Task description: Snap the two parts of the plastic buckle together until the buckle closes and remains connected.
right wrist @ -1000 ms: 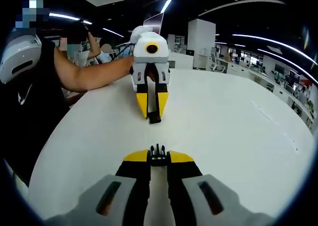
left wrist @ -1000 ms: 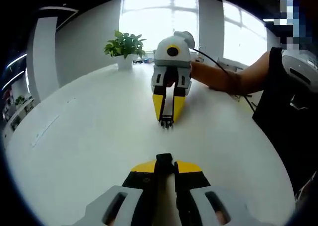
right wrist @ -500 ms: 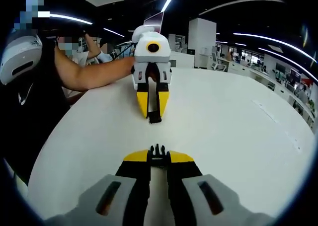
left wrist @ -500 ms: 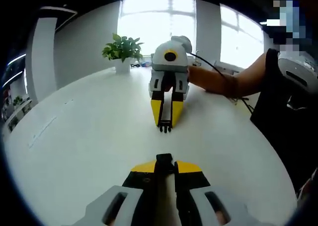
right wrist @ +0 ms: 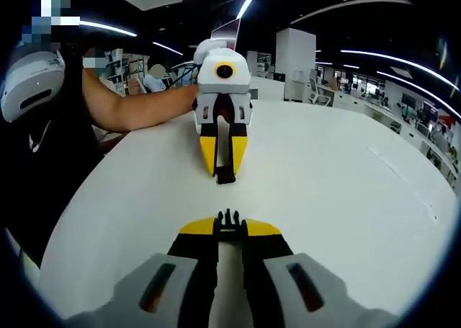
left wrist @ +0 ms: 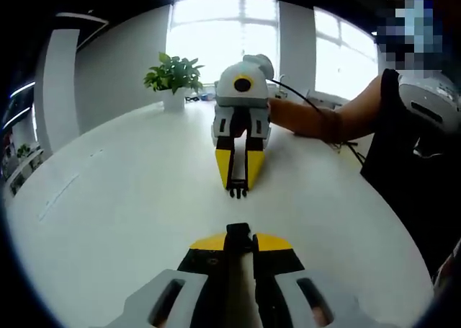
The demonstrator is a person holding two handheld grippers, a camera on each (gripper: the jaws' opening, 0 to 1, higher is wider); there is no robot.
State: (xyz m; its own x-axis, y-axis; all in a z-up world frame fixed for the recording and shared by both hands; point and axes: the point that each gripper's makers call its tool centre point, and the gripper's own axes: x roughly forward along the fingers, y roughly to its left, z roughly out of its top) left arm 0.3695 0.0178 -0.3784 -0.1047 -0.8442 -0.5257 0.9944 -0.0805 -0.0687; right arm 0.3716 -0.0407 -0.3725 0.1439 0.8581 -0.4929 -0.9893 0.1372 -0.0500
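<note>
The two grippers face each other tip to tip over a white table (left wrist: 108,198), with a gap between them. In the left gripper view my left gripper (left wrist: 238,241) is shut on a black buckle socket (left wrist: 238,234); across the gap the right gripper (left wrist: 238,185) holds the pronged buckle half (left wrist: 238,192). In the right gripper view my right gripper (right wrist: 230,231) is shut on the pronged half (right wrist: 229,221), prongs pointing forward. Opposite it, the left gripper (right wrist: 225,171) carries the socket (right wrist: 226,174).
A potted plant (left wrist: 171,79) stands at the table's far edge by bright windows. A person's forearm (left wrist: 324,119) and dark torso (left wrist: 410,169) lie along the right side; a black cable (left wrist: 306,90) trails from the right gripper. Office desks (right wrist: 374,97) stretch behind.
The two grippers have drawn slightly closer together, still lined up tip to tip. Both stay shut on their buckle halves.
</note>
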